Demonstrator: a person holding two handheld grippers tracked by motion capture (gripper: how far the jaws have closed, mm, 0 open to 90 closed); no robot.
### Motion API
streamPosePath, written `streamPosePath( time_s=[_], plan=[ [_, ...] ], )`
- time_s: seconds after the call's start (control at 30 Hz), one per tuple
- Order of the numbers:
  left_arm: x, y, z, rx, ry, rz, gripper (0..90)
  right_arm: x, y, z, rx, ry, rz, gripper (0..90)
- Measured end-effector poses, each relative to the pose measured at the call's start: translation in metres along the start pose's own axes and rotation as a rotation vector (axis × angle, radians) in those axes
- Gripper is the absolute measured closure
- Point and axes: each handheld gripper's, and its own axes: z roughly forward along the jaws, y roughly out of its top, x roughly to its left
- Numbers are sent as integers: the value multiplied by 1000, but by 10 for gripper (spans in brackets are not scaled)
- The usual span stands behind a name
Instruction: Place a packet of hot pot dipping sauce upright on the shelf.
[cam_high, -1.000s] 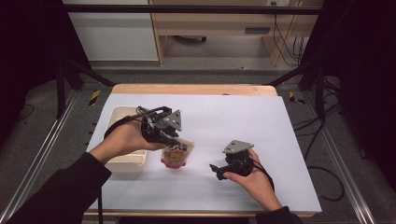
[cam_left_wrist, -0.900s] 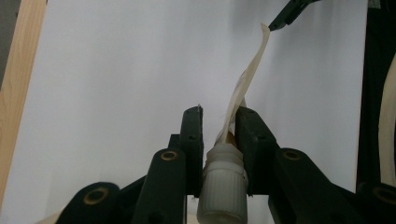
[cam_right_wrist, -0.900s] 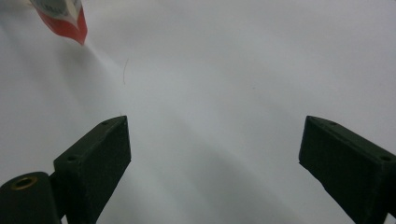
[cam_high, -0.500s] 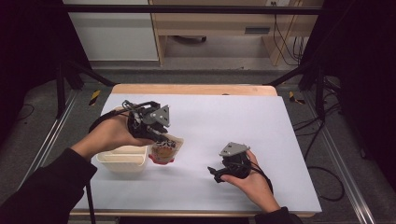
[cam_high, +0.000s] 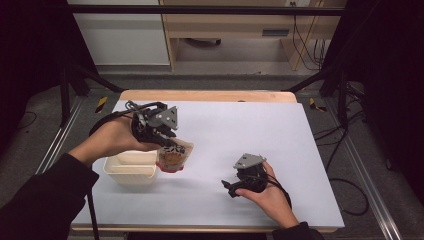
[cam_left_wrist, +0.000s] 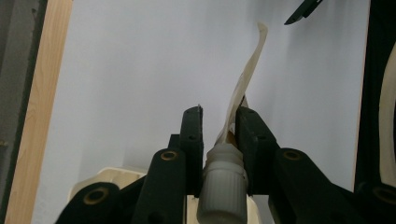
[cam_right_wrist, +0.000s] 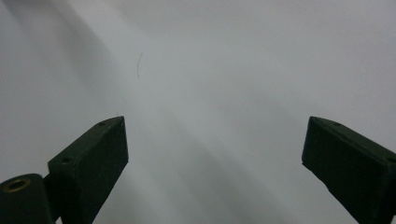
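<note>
While the left gripper is clamping the pouch by its spout, it is lifting it just right of the tub, nearer than before; drop-in likely next. Right gripper is idling wide open.

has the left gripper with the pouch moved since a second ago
Yes. In the high view the left gripper, shut on the pouch, has drifted left and toward the table's far edge, off the tray.
</note>
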Motion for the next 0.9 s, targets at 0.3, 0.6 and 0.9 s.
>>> streamPosePath(
  time_s=[0.3,0.6,0.9],
  plan=[
    [5,-5,-12,1,12,-6,732,0,0,0,-1,0,3,77],
    [10,-13,-22,8,27,-12,732,0,0,-1,-5,-2,4,64],
    [19,-18,-42,-10,51,-13,732,5,2,0,-17,9,-15,53]
  ],
)
